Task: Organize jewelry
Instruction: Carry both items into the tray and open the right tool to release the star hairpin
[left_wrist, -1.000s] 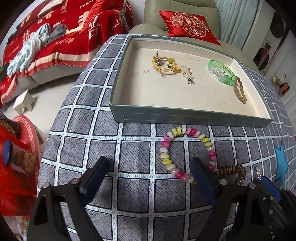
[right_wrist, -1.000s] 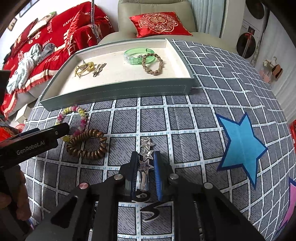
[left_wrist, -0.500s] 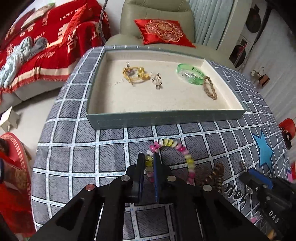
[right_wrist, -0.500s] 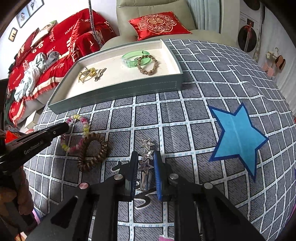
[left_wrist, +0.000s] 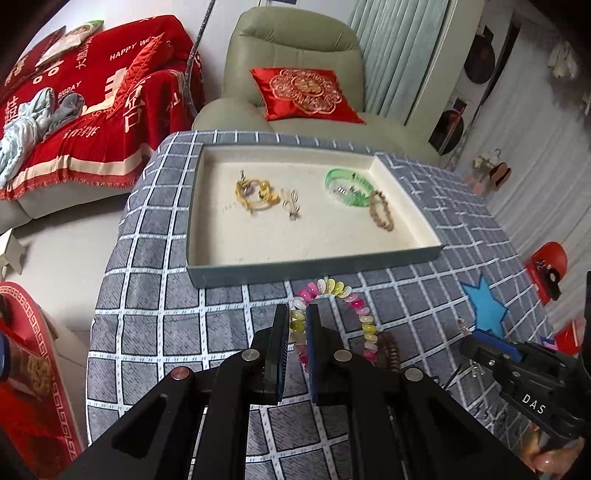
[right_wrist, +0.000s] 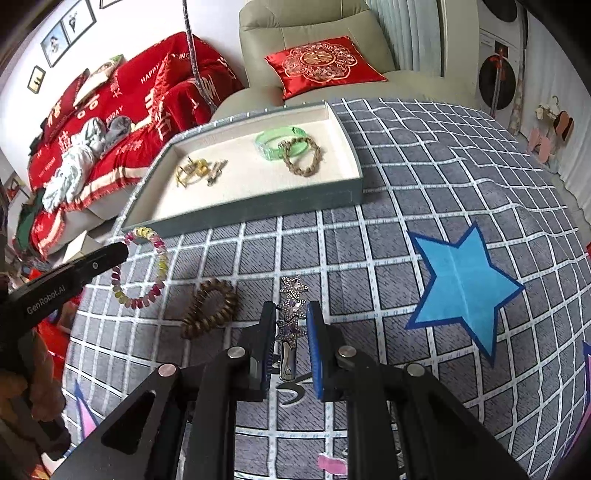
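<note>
Grey checked tablecloth (left_wrist: 155, 332) with a blue star print (right_wrist: 461, 284). Near its far edge, a shallow teal tray (left_wrist: 314, 266) with a cream floor, holding a yellow cord piece (left_wrist: 255, 192), a small silver clip (left_wrist: 290, 203), a green bangle (left_wrist: 347, 184) and a brown braided bracelet (left_wrist: 382, 210).

Changed from a second ago: left gripper (left_wrist: 297, 325), then wide apart around the beaded bracelet (left_wrist: 354, 306), now clamped on the loop's left side and raised. Pastel beads in pink, yellow and white; loop now hanging slack just in front of the tray's near wall.

Beside it on the cloth, a brown spiral hair tie (right_wrist: 210, 308).

Right gripper (right_wrist: 291, 321) clamped, as before, on a star hair clip (right_wrist: 291, 306): three rhinestone stars in a row, long axis running straight away along the fingers, toward the tray.
</note>
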